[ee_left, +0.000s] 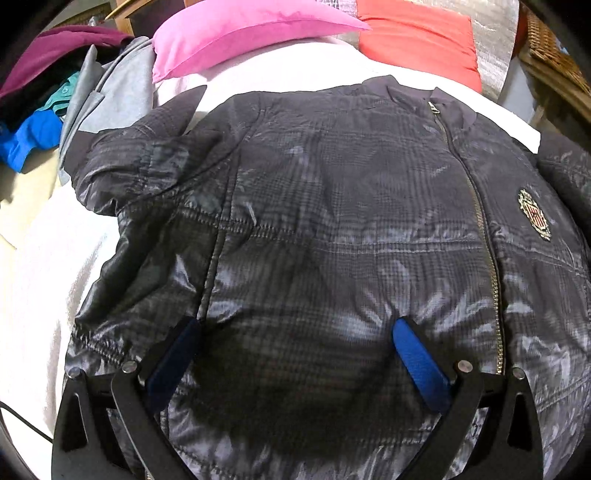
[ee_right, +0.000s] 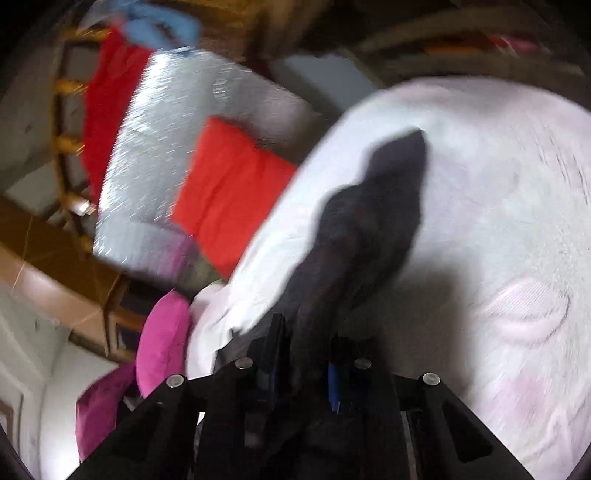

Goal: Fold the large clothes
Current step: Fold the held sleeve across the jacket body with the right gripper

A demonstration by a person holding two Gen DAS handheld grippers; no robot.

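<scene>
A dark grey checked padded jacket (ee_left: 332,206) lies front up on the bed, zipped, with a crest badge (ee_left: 534,215) on its right chest. Its left sleeve (ee_left: 140,173) is bent across the sheet. My left gripper (ee_left: 295,354) hovers just over the jacket's lower front, open, its blue pads (ee_left: 415,360) spread wide with only flat fabric beneath them. In the blurred right wrist view, my right gripper (ee_right: 303,358) is shut on the jacket's other sleeve (ee_right: 362,229), whose dark fabric runs out from between the fingers across the sheet to its cuff.
The bed has a pale pink-white sheet (ee_left: 48,266). A pink pillow (ee_left: 236,33) and a red pillow (ee_left: 421,40) lie at its head. A pile of other clothes (ee_left: 44,110) sits at the far left. A wicker piece (ee_left: 554,48) stands at the right.
</scene>
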